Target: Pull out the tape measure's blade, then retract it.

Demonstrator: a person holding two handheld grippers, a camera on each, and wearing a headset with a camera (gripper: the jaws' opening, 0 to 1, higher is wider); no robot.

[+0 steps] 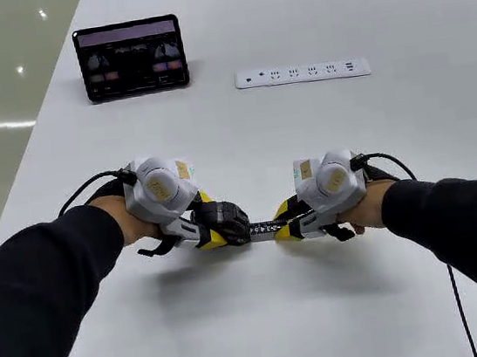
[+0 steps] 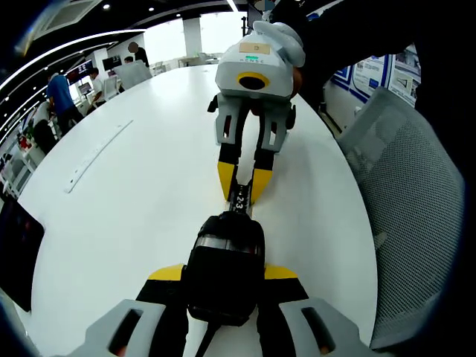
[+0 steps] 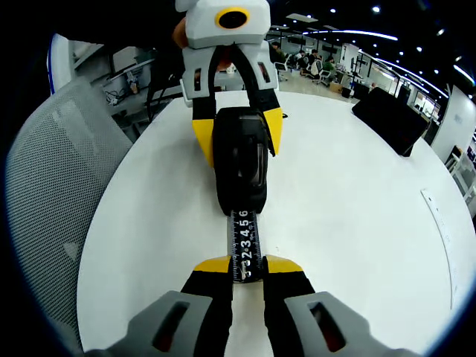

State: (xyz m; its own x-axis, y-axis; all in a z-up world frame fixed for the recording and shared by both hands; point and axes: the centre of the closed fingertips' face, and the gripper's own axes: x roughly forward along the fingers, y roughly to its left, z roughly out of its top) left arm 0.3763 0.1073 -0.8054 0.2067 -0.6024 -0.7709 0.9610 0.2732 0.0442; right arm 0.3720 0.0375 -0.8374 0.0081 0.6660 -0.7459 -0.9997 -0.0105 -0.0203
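A black tape measure case (image 1: 223, 223) (image 2: 225, 266) (image 3: 241, 158) sits low over the white table, with my left gripper (image 1: 211, 229) (image 2: 223, 274) shut on its sides. A short length of numbered blade (image 1: 264, 227) (image 2: 240, 199) (image 3: 242, 244) runs out of the case toward the right. My right gripper (image 1: 285, 223) (image 3: 242, 266) is shut on the blade's end, its yellow-tipped fingers (image 2: 227, 181) pinching the tip. The two grippers face each other, a few centimetres apart.
A dark tablet (image 1: 131, 57) stands propped at the far left of the table (image 1: 243, 143). A white power strip (image 1: 302, 72) lies at the far middle. A mesh office chair (image 2: 416, 216) (image 3: 52, 201) stands by the table's near edge. People work in the background.
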